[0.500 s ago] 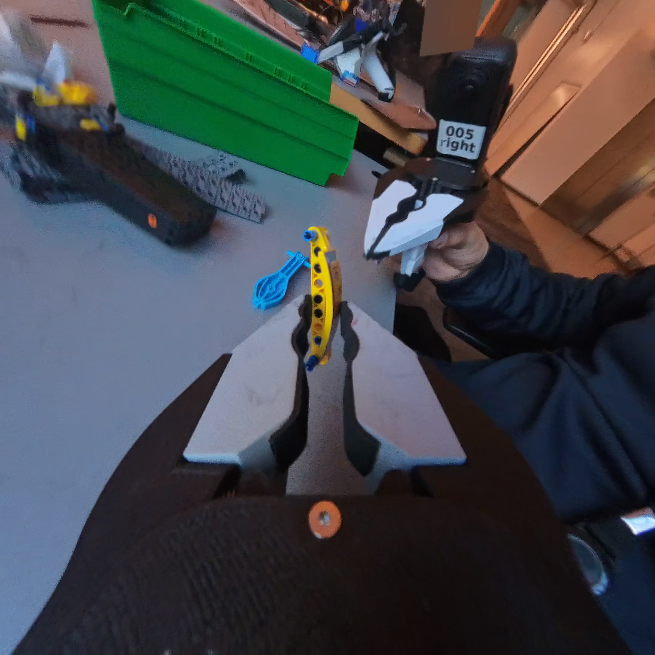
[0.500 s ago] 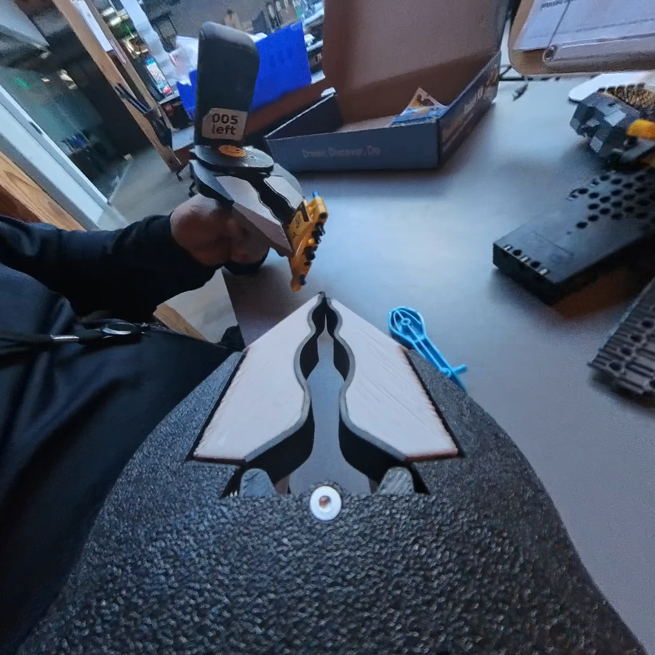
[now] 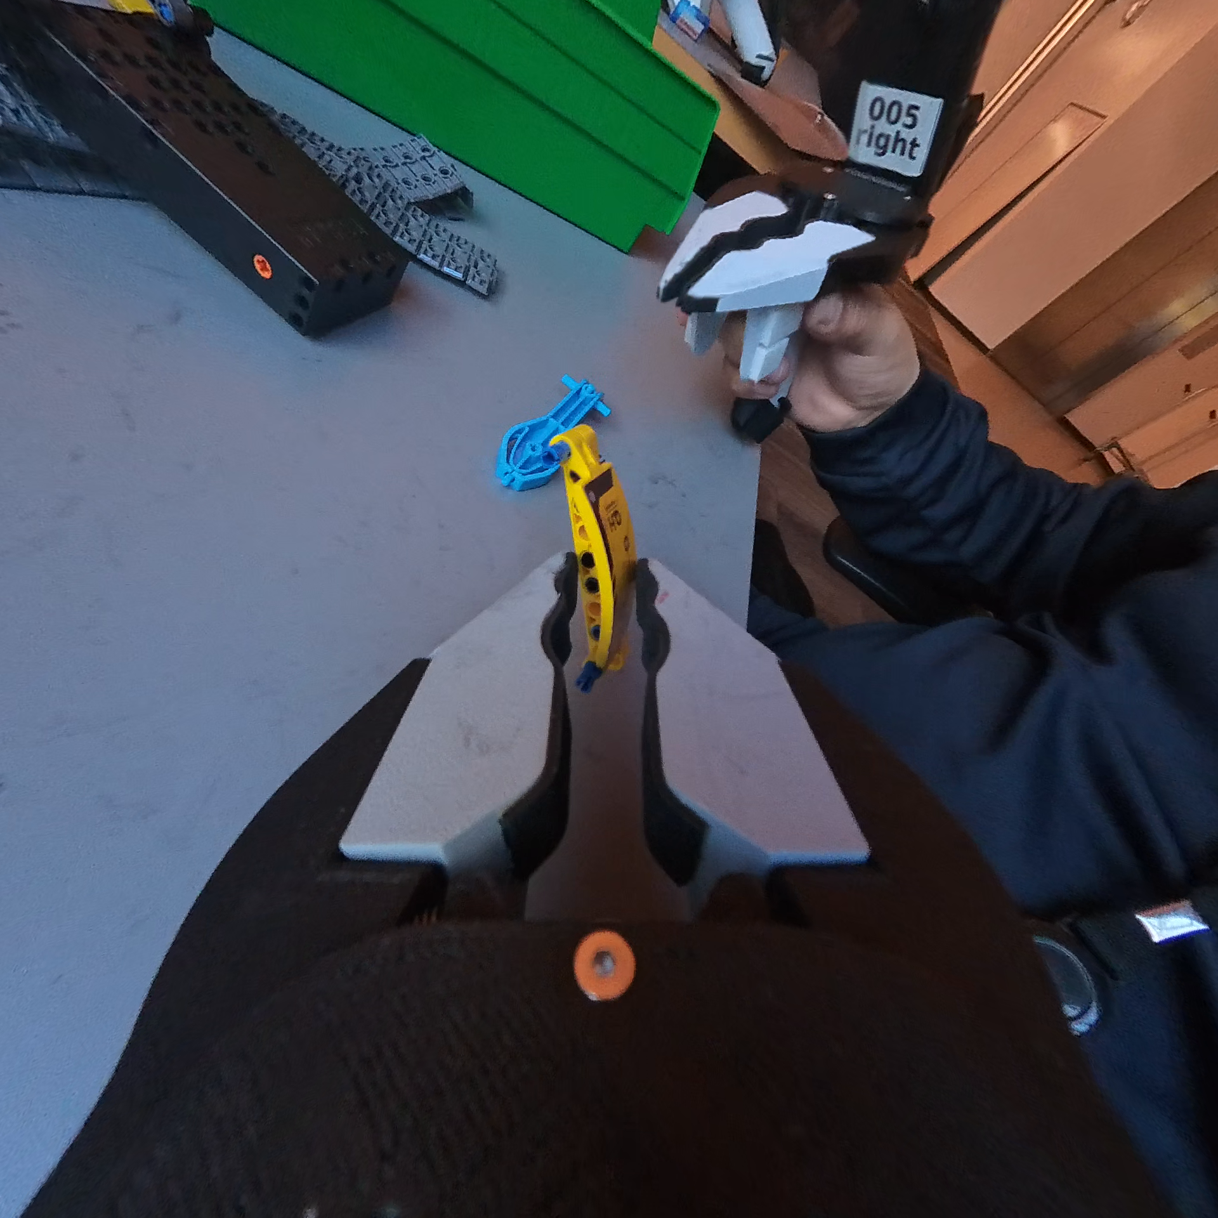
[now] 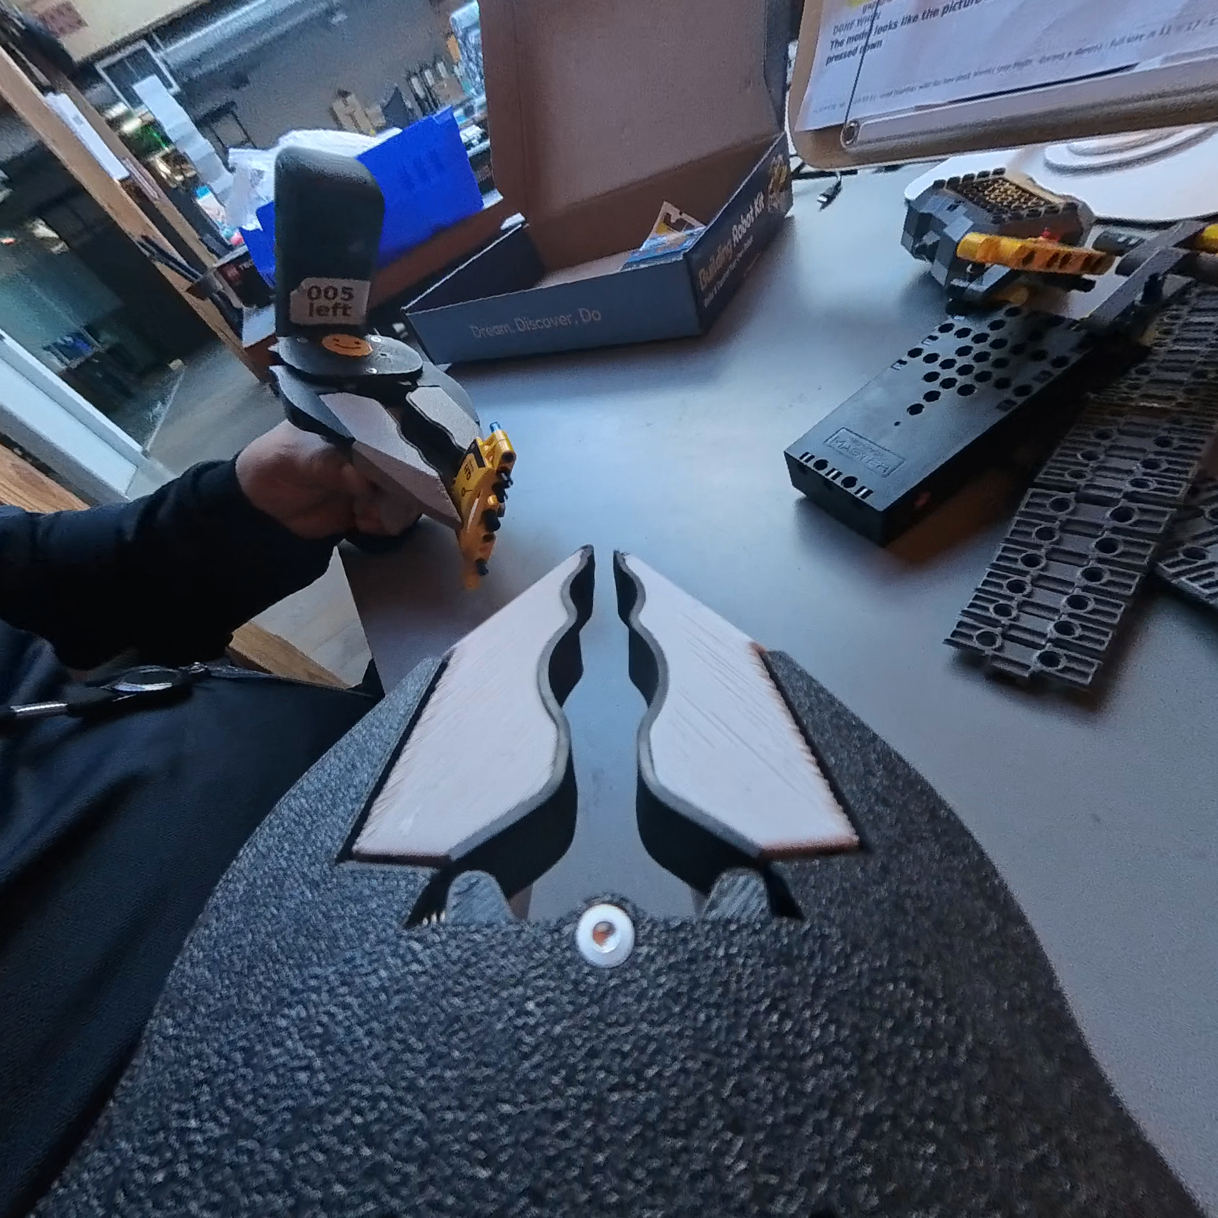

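Gripping a curved yellow beam (image 3: 596,560) between its jaws, the left gripper (image 3: 600,573) was the first item we logged; the beam stood nearly upright, lifted clear of the grey worktop (image 3: 231,527), with small blue pins at its top and bottom ends and a dark sticker on one side. In the right wrist view we saw the same beam (image 4: 484,501) pinched at the tips of the left gripper (image 4: 461,488), jutting downward, a hand (image 4: 303,484) in a dark sleeve holding the handle.

Next we noted the right gripper (image 4: 603,560): jaws nearly together, only a narrow slit between the tips, nothing in them. It hung above the worktop near its front edge, close to the left gripper but apart from it.

Other items we recorded:
- a blue plastic piece (image 3: 534,448) lying flat on the worktop, just beyond the beam's top end in the left wrist view;
- a black perforated box (image 4: 923,428), lying flat;
- grey track links (image 4: 1087,560) beside the box;
- a green bin (image 3: 494,99) at the worktop's far edge;
- an open cardboard box (image 4: 593,296);
- a partly built black and yellow model (image 4: 1002,231).
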Action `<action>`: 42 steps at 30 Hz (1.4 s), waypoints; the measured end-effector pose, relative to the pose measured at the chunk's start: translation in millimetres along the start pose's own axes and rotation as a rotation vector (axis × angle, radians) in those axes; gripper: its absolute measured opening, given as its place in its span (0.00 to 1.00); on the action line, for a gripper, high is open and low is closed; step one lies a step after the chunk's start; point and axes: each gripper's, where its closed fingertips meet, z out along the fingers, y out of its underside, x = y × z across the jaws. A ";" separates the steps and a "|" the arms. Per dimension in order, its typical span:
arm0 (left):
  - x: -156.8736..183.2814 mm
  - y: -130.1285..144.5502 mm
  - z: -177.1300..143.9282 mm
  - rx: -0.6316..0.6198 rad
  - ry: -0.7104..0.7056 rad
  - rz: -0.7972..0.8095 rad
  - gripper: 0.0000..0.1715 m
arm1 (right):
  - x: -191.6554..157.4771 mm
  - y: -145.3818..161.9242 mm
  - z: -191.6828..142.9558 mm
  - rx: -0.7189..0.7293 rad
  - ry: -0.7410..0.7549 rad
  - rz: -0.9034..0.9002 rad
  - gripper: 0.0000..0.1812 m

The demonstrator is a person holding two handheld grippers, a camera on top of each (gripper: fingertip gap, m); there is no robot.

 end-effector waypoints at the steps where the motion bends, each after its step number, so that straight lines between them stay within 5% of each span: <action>1: -0.5 0.0 -0.4 0.001 -0.002 -0.001 0.08 | -0.5 1.1 0.8 -0.006 -0.001 0.001 0.02; 4: -6.6 1.0 -1.0 -0.012 -0.033 -0.001 0.10 | -1.9 2.5 0.8 -0.018 0.005 -0.025 0.02; 7: -33.2 0.3 -7.3 -0.048 -0.222 0.054 0.44 | -1.1 5.2 0.2 -0.036 0.020 -0.047 0.02; 11: -57.6 -2.3 -25.3 -0.131 -0.459 0.172 0.52 | 12.3 4.7 -0.1 -0.063 0.090 -0.096 0.05; 16: -56.4 -28.7 -22.5 -0.169 -0.419 0.217 0.42 | 58.9 -25.0 7.5 -0.106 0.208 -0.096 0.17; 21: -92.5 -94.6 10.3 -0.147 -0.364 0.240 0.43 | 134.7 -73.7 32.8 -0.081 0.282 0.102 0.26; 28: -148.1 -128.1 73.5 -0.157 -0.197 -0.038 0.38 | 190.8 -50.9 76.2 -0.215 0.290 0.245 0.25; 31: -162.3 -122.3 87.5 -0.182 -0.200 -0.060 0.34 | 181.1 -52.6 88.0 -0.191 0.209 0.203 0.13; 38: -150.9 -117.4 81.6 -0.177 -0.237 0.012 0.25 | 135.2 -69.9 88.3 -0.195 0.203 -0.113 0.13; 42: -120.2 -119.6 50.0 -0.105 -0.319 0.133 0.26 | 91.4 -74.3 97.9 -0.234 0.054 -0.238 0.13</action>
